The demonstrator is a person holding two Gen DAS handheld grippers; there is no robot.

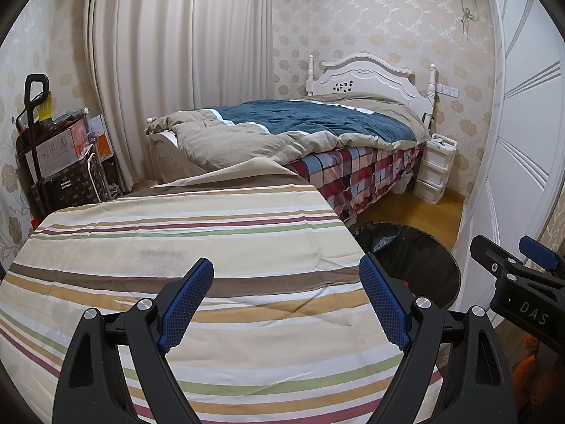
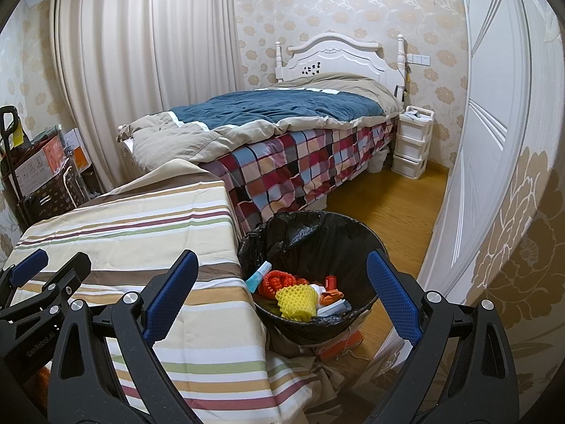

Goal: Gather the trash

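A bin with a black liner (image 2: 317,233) stands on the floor beside the striped tablecloth (image 2: 141,226). It holds trash: a yellow foam net (image 2: 295,300), a red net (image 2: 279,281), a blue tube (image 2: 257,277) and small wrappers. My right gripper (image 2: 282,282) is open and empty above the bin's near side. My left gripper (image 1: 286,293) is open and empty over the striped cloth (image 1: 176,240). The bin's liner (image 1: 406,247) shows at the table's right edge in the left wrist view. The right gripper (image 1: 512,258) shows there too.
A bed with a blue and tan quilt (image 2: 275,109) and checked sheet stands behind the table. A white drawer unit (image 2: 411,141) is by the headboard. A white door (image 2: 487,141) is on the right. Boxes and a cart (image 1: 60,155) stand at the left by the curtain.
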